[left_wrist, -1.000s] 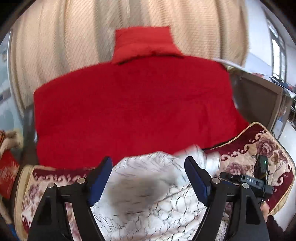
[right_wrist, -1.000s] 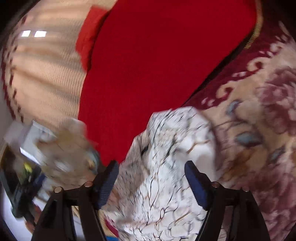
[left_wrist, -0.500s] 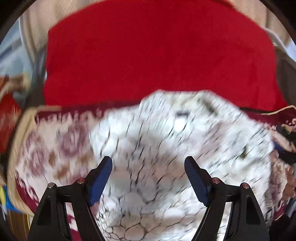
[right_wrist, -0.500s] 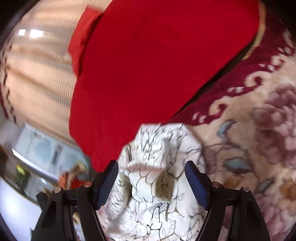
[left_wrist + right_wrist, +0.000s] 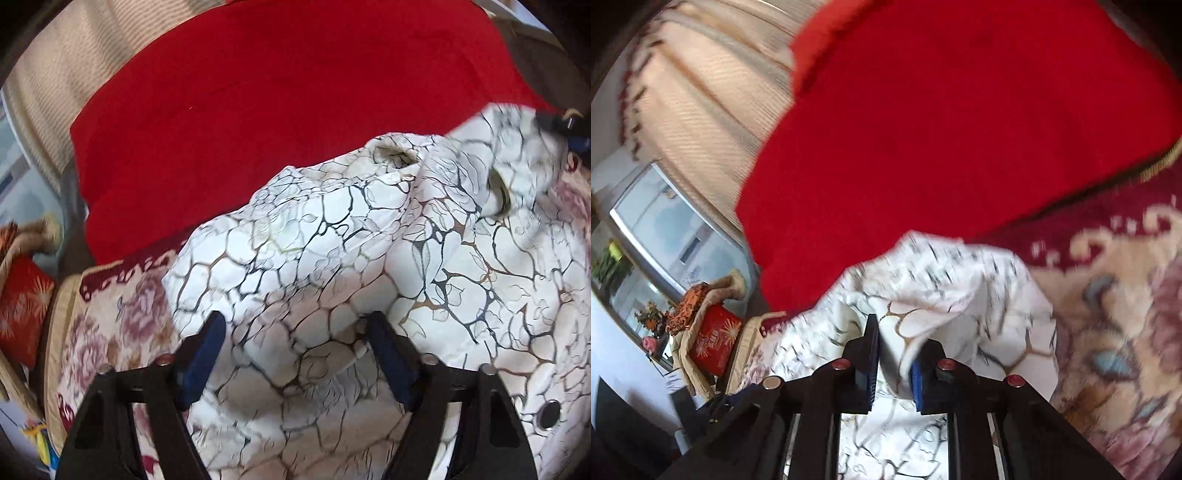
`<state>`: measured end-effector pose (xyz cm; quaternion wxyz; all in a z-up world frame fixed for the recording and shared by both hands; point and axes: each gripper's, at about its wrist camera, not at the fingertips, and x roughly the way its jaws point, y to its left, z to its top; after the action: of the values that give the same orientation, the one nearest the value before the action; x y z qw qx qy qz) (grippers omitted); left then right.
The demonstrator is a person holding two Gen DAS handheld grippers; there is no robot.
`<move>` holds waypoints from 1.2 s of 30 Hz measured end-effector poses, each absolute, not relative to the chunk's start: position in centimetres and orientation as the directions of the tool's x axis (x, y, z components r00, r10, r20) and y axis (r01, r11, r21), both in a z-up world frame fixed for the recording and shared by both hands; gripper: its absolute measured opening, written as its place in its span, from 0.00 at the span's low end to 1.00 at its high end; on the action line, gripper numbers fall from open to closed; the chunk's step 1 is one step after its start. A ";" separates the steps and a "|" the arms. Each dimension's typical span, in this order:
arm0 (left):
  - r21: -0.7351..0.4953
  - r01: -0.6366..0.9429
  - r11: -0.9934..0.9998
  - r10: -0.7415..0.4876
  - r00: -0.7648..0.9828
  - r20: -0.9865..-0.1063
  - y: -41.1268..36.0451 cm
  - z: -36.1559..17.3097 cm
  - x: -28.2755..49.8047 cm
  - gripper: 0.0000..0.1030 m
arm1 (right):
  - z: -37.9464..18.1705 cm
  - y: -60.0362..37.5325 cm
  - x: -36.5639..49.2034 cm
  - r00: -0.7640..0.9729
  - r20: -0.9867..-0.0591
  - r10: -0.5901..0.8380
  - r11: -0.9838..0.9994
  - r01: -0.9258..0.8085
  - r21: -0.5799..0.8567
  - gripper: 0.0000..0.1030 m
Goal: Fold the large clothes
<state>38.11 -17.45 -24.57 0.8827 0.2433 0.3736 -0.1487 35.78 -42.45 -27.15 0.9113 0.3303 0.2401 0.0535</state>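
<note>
Half a second ago our right gripper (image 5: 892,354) had its blue-padded fingers spread wide around a bunched corner of the white garment with the black-and-gold crackle print (image 5: 369,266); now those fingers are pressed together on a fold of that fabric, pinching it between the pads. In the left wrist view the garment was a streaked blur before and is now mostly sharp. It lies crumpled on the floral cream-and-maroon cushion cover (image 5: 122,317), its far edge lapping onto the plain red blanket (image 5: 258,110) that fills the view from 10 to 2 o'clock.

Our left gripper (image 5: 299,332) keeps its fingers spread apart, as in the earlier frames, with the garment's cloth lying between and beneath them; we cannot tell whether the pads touch it.

At about 2 o'clock in the left view a dark shape pokes in at the garment's edge, cut off by the frame and too blurred to name. The right view is smeared by motion, so the garment's far hem there is hard to trace. At 8 o'clock a red box with a starburst print (image 5: 714,343) sits beside the cushion, partly covered by tan cloth.
</note>
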 end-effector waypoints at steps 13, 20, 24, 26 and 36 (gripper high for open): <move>0.397 0.583 0.708 -0.131 0.662 -0.738 -21.5 -26.4 36.8 0.61 | -29.3 -45.5 36.0 0.816 -0.434 0.382 0.627 0.117 0.770 0.23; 0.434 0.588 0.682 -0.112 0.671 -0.733 -22.2 -26.0 36.5 0.06 | -31.0 -47.3 36.3 0.837 -0.344 0.425 0.471 0.121 0.874 0.83; 0.365 0.567 0.738 -0.172 0.682 -0.711 -20.6 -22.6 36.3 0.05 | -30.2 -45.6 36.9 0.830 -0.340 0.443 0.557 0.043 0.830 0.55; 0.348 0.563 0.750 -0.196 0.692 -0.695 -19.6 -20.8 35.9 0.05 | -29.5 -43.6 37.3 0.818 -0.407 0.405 0.674 0.034 0.738 0.20; 0.378 0.684 0.624 -0.292 0.653 -0.699 -16.5 -18.2 28.9 0.02 | -23.9 -42.8 32.0 0.935 -0.259 0.241 0.800 -0.040 0.598 0.09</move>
<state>28.85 -16.50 -18.16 0.8490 0.3249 0.3018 -0.2872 32.01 -42.85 -23.88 0.9346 0.3069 0.1632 0.0752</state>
